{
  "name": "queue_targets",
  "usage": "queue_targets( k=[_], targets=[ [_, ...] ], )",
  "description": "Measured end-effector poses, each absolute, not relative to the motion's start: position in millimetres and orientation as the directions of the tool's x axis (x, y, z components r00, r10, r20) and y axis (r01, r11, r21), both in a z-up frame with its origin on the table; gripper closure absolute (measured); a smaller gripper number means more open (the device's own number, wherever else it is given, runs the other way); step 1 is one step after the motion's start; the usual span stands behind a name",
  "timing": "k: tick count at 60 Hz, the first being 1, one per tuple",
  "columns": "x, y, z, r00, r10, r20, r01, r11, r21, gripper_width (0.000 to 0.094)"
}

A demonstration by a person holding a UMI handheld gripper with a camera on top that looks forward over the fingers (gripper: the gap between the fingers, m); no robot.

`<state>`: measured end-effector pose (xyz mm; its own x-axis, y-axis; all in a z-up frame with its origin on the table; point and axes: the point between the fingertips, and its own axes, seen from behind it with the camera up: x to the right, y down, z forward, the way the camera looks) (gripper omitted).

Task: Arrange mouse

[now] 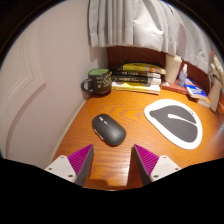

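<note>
Two spread hand-held gripper [113, 162] fingers; mouse [109, 129] just ahead, seemingly untouched.

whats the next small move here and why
Probably ease the tool forward and down toward the mouse. Its fingers are open and empty, and the mouse lies just ahead of them on the bare desk, apart from the mouse pad to its right. Straddling the mouse first would allow a grip before carrying it to the pad.
</note>
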<state>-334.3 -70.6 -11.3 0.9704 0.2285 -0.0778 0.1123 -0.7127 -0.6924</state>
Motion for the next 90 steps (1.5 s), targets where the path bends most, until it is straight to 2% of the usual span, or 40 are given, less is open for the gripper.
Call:
queue_targets(
  k=[22, 26, 34, 46, 56, 62, 74, 79, 85, 90],
  targets=[
    [-337, 19, -15, 0.992, 0.124, -0.029, 0.071, -0.729, -0.681, 0.0189],
    [-336, 28, -16, 0.994, 0.105, -0.020, 0.063, -0.732, -0.678, 0.0240],
    [-338, 38, -17, 0.996, 0.089, -0.020, 0.053, -0.742, -0.669, 0.0415],
    [-337, 37, -19, 0.997, 0.072, -0.041, 0.031, -0.780, -0.625, 0.0551],
    [-341, 43, -13, 0.991, 0.127, -0.039, 0.081, -0.809, -0.582, 0.0578],
    [-344, 59, 37, 0.985, 0.169, -0.039, 0.106, -0.765, -0.636, 0.0578],
    [-300, 91, 200, 0.983, 0.181, 0.001, 0.107, -0.575, -0.811, 0.0574],
    [-258, 97, 255, 0.989, 0.149, 0.023, 0.096, -0.501, -0.860, 0.0571],
    [-202, 97, 281, 0.993, 0.111, 0.046, 0.093, -0.467, -0.880, 0.0568],
    [-159, 96, 265, 0.996, 0.076, 0.040, 0.072, -0.478, -0.875, 0.0568]
  ],
)
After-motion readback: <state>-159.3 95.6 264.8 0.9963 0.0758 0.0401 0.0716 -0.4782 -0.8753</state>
